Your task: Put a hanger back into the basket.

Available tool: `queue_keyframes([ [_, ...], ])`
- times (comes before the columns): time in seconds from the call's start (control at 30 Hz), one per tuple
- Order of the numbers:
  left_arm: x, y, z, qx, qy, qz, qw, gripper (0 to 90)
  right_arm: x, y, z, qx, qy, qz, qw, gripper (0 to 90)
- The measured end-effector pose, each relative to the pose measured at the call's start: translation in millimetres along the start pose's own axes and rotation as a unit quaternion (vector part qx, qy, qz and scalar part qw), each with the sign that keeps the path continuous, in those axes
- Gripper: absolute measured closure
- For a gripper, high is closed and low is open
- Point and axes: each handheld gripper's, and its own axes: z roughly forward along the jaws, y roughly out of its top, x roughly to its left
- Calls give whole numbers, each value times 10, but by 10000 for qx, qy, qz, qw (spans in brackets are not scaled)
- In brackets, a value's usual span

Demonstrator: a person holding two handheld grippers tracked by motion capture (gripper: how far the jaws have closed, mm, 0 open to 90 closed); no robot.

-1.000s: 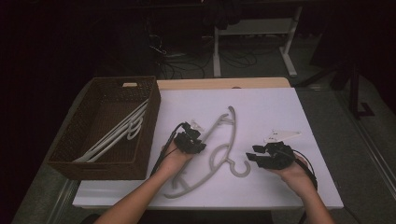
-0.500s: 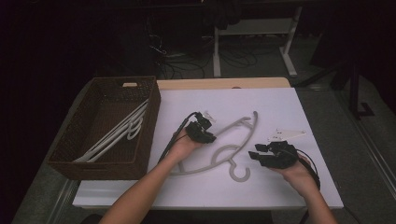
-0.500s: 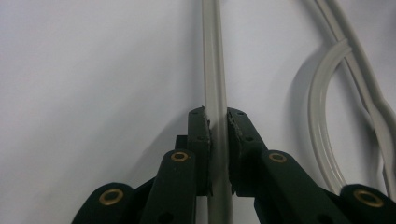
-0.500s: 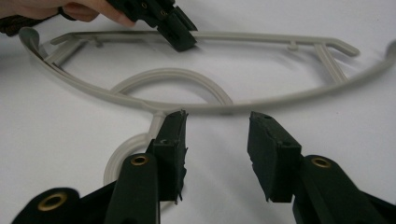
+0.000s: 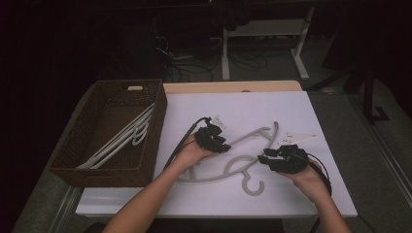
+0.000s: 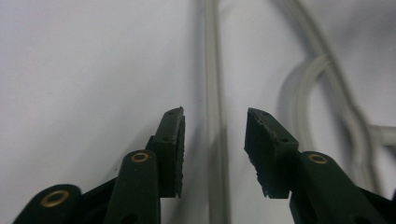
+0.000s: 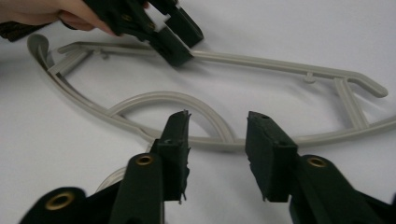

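High view showed a grey hanger (image 5: 228, 167) lying flat on the white tabletop (image 5: 320, 194). Left gripper (image 6: 214, 140) had its jaws spread astride the hanger's bar; right gripper (image 7: 217, 149) jaws stood spread just beside its neck.

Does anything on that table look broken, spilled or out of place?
Nothing looks broken or spilled. One grey hanger lies loose on the white table between the two grippers, while the other hangers sit inside the wicker basket.
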Motion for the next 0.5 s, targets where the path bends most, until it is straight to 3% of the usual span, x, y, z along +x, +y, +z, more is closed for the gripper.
queue_keyframes([
  [0.17,-48,-113,-345,-420,-129,13,9990,401,-83,138,32,49,-68,52,10000,768],
  [0.27,-72,-188,-506,-562,-270,-8,9981,352,-165,225,106,144,-177,84,9997,826],
  [0.5,-198,-377,-668,-737,-353,23,9967,277,-425,419,353,385,-459,253,9979,886],
])
